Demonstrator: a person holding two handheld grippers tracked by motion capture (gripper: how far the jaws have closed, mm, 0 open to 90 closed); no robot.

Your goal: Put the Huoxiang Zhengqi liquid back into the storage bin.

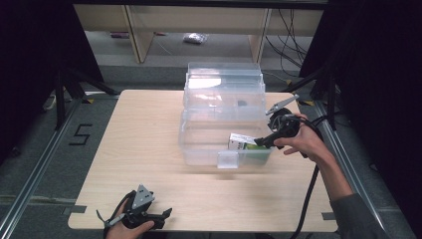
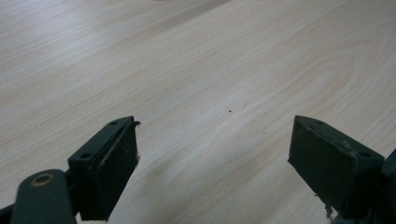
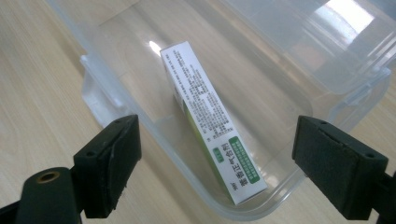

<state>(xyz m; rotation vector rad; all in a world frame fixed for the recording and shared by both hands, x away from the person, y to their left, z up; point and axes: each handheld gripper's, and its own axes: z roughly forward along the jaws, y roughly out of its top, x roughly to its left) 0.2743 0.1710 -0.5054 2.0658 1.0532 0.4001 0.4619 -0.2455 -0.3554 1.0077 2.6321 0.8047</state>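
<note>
At the left my left gripper [image 1: 166, 213] rests low at the near edge of the counter [image 1: 144, 144], held in a hand [image 1: 127, 230] that comes in from the bottom. In the left gripper view its jaws stand spread wide with nothing between them, just bare pale wood grain beneath.

Toward the middle sits a clear bin [image 1: 219, 134] with its lid [image 1: 224, 79] flipped open behind it. A white and green box [image 3: 210, 121] lies inside the bin, in the near right corner, tilted on its long edge and leaning toward the bin's near wall. I can read small print on its white face and a green band at its end.

At the right my right gripper [image 1: 259, 143] reaches over the bin's right rim, its tip just above the box. In the right gripper view its jaws are spread wide, one on each side of the box and apart from it; neither pad touches the box.
</note>
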